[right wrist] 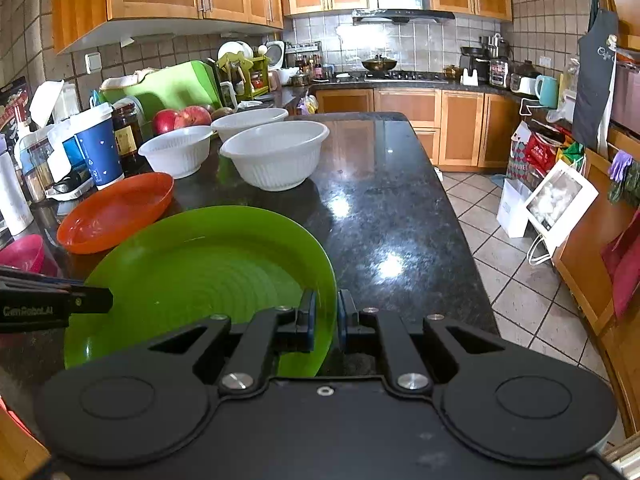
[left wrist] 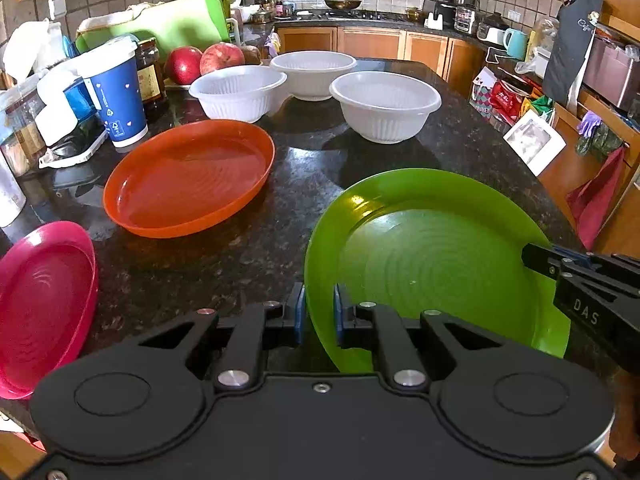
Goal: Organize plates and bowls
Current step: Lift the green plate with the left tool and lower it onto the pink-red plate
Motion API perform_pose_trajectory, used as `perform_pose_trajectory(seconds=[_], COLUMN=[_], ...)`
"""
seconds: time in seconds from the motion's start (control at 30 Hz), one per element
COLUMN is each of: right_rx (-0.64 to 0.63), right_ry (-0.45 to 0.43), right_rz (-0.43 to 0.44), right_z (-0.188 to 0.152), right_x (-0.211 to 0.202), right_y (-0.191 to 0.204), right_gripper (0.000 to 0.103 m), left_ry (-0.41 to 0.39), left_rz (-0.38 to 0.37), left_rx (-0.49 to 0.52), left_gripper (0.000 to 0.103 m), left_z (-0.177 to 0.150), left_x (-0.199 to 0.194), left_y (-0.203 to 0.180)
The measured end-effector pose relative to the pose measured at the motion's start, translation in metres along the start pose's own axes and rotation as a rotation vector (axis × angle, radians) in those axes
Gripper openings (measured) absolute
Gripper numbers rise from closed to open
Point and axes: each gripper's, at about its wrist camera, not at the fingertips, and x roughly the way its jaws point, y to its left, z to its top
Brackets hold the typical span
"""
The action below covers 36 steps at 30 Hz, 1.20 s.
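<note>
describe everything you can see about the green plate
The green plate is round, glossy, translucent-looking plastic with concentric rings in its well and a raised rim. It is empty, right side up and slightly tilted over the dark speckled countertop. The left gripper pinches its left rim and the right gripper its right rim. It sits right of the orange plate, apart from it.

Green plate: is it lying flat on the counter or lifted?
Cannot tell whether the green plate clears the counter. The left gripper and right gripper each clamp its rim on opposite sides.
</note>
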Motion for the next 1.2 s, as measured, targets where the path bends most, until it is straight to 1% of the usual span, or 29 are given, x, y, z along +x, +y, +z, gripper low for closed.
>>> perform_pose_trajectory(seconds=[0.1,0.27,0.47,0.6,0.87,1.07,1.2], right_rx=[-0.005,-0.025,-0.046,-0.062,-0.116,-0.148,-0.164], right_ry=[-0.004,-0.013,-0.028,-0.043,-0.068,-0.057,-0.032], right_rz=[-0.011,-0.020,-0.008,0.014,0.070,0.118,0.159], right_z=[-0.001,0.000,0.004,0.011,0.023,0.025,0.021], right_x=[-0.005,-0.014,-0.019,-0.021,-0.020,-0.012,-0.003], right_y=[0.010,0.039,0.082,0.117,0.184,0.236,0.262], right_gripper=[0.013,0.013,0.013,0.013,0.013,0.013,0.013], left_ry=[-0.002,-0.006,-0.040,-0.072,-0.108,-0.108,-0.092], left_rz=[-0.014,-0.018,0.018,0.052,0.091,0.133,0.162], left_rx=[-0.001,-0.007,0.007,0.009,-0.026,-0.036,-0.043], left_gripper=[0.018,0.018,0.018,0.018,0.018,0.019,0.019], left_z=[-0.002,-0.003,-0.006,-0.008,-0.008,-0.014,-0.019], left_x=[-0.003,-0.010,-0.029,-0.043,-0.061,-0.067,-0.067], left_y=[0.010,0.036,0.070,0.096,0.157,0.201,0.227])
